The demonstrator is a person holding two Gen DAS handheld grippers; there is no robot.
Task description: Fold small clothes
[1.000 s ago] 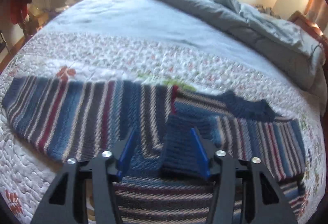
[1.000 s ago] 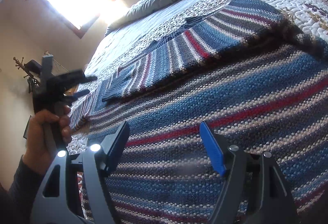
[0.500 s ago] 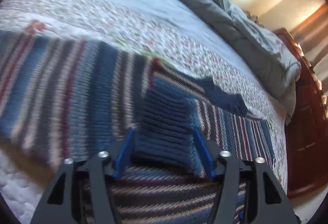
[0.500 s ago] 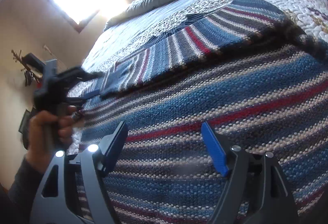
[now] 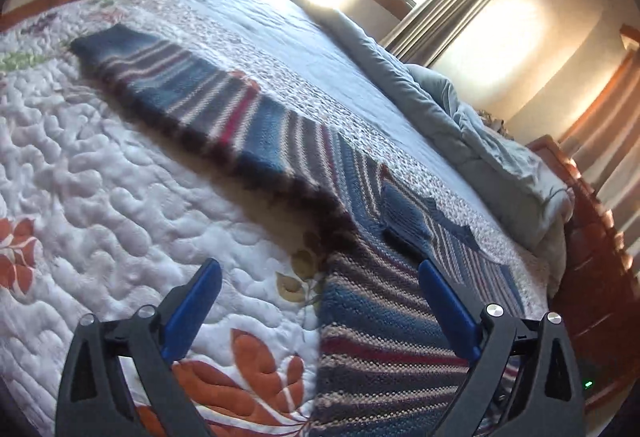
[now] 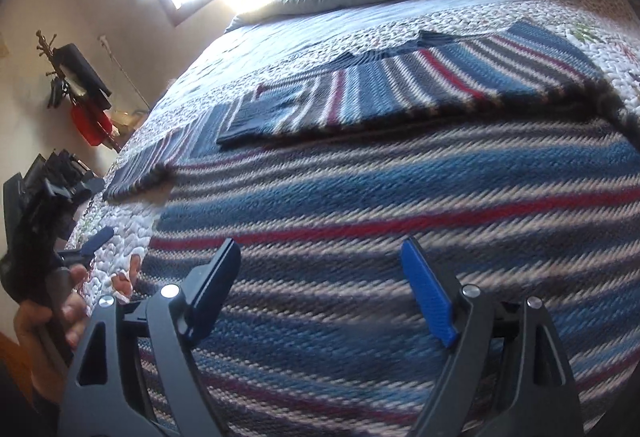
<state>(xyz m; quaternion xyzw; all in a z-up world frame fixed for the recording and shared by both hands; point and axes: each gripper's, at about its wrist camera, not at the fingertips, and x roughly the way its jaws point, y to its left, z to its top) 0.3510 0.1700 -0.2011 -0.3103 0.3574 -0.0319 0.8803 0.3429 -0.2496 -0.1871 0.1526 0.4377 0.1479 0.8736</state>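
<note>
A knit sweater (image 6: 380,205) striped in blue, grey, red and cream lies flat on the quilted bed (image 5: 100,197). One sleeve is folded in across the chest, its dark blue cuff (image 5: 404,217) lying loose. The other sleeve (image 5: 180,93) stretches away to the upper left. My left gripper (image 5: 318,269) hovers over the sweater's side edge, half above the quilt; its jaws are opening wide with nothing between them. My right gripper (image 6: 320,249) hangs over the sweater's body, jaws opening, nothing gripped. A hand (image 6: 44,325) holds the left gripper (image 6: 98,209) at the far left of the right wrist view.
A grey duvet (image 5: 460,109) is bunched along the far side of the bed. Dark wooden bed framing (image 5: 592,237) borders the right side. Bright windows and curtains (image 5: 448,9) stand behind. A coat rack with dark and red things (image 6: 80,97) stands by the wall.
The left gripper let go of the folded cuff, opened wide and swung back to the sweater's edge over the quilt. The right gripper opened a little and shifted slightly over the body.
</note>
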